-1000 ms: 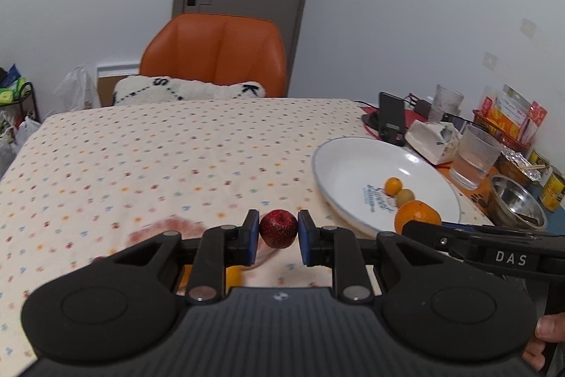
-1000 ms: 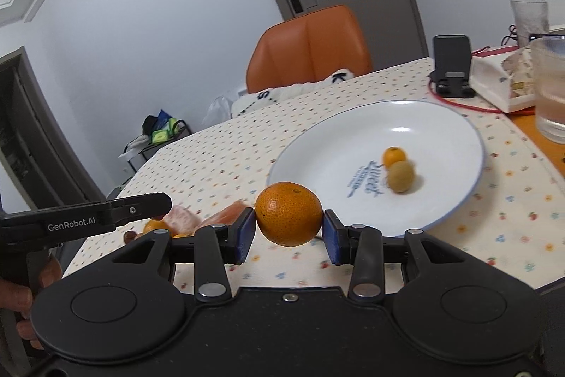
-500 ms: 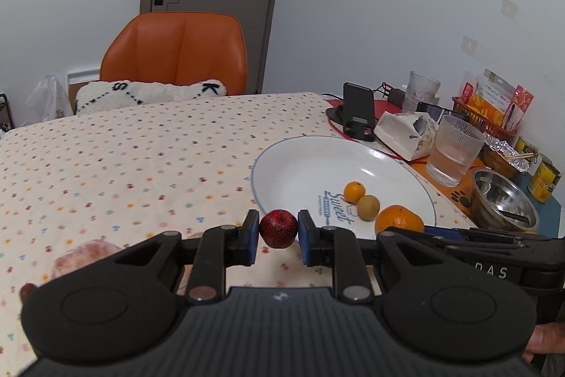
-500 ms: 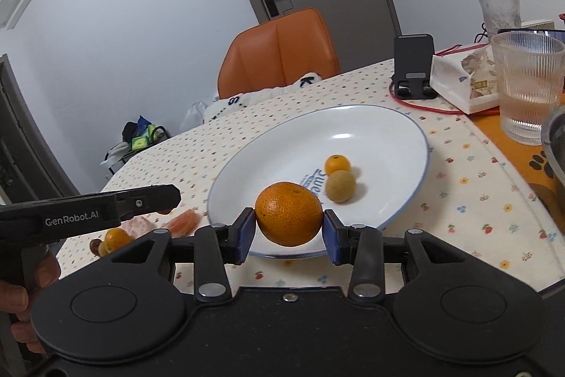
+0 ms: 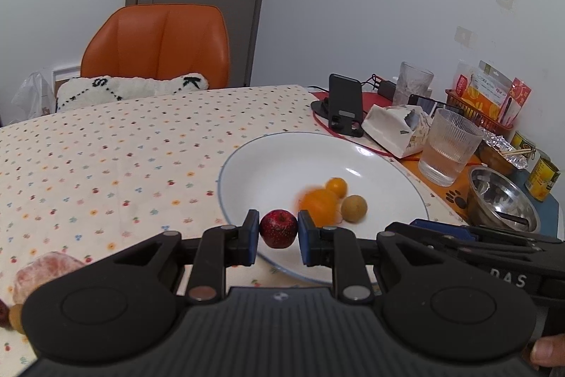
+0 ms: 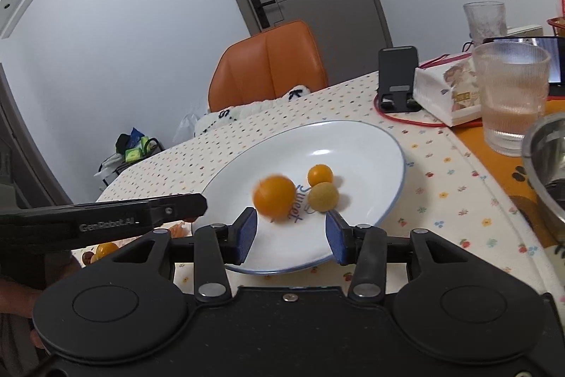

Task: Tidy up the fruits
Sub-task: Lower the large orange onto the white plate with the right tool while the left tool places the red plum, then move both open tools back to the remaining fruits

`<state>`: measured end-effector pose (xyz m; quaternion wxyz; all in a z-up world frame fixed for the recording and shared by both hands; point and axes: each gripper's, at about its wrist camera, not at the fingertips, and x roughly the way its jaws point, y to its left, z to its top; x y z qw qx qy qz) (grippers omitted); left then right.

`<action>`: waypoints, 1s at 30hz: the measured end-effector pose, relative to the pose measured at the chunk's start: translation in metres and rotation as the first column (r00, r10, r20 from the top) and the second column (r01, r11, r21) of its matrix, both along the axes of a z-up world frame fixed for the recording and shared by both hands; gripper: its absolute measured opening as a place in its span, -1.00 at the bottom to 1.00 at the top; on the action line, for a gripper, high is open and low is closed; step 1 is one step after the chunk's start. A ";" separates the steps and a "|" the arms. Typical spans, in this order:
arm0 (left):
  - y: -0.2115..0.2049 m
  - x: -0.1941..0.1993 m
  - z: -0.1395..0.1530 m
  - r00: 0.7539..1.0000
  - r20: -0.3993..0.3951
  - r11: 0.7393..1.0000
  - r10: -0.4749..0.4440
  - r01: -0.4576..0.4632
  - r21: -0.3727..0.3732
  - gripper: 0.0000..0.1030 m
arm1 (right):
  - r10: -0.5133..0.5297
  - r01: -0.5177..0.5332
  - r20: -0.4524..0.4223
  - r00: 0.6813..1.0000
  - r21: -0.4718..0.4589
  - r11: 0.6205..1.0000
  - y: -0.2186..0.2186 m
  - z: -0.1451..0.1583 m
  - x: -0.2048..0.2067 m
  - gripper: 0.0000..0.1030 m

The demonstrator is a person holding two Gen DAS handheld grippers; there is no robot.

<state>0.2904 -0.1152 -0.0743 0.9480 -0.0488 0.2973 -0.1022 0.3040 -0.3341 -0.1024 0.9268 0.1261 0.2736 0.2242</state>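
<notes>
Blurred orange (image 6: pixel 274 198) lies, seemingly loose, beyond right gripper's (image 6: pixel 290 237) parted fingers.

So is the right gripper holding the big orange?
No, the right gripper is open and empty, and the big orange is blurred over the plate.

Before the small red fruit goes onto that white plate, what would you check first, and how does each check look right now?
1. Red fruit held firmly in the left gripper: ok.
2. Right gripper open and empty: ok.
3. Big orange settled on the plate: not ok, it is blurred.
4. Bare plate space for the fruit: ok.
5. Water glass away from the plate: ok.
</notes>
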 end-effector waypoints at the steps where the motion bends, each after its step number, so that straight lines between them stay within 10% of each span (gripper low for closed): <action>1: -0.002 0.001 -0.001 1.000 -0.001 1.000 -0.005 0.005 0.000 -0.58 | -0.005 0.005 0.000 1.000 0.002 1.000 -0.002 0.000 -0.002 -0.13; 11: -0.011 0.004 -0.005 0.999 -0.039 1.000 0.000 0.000 0.012 -0.45 | -0.028 0.028 -0.010 1.000 0.006 1.000 -0.011 -0.001 -0.011 -0.07; 30: 0.036 -0.032 0.017 0.992 -0.010 0.992 0.123 -0.123 0.013 0.50 | -0.013 0.014 0.022 1.000 -0.022 1.000 0.010 0.012 -0.022 0.44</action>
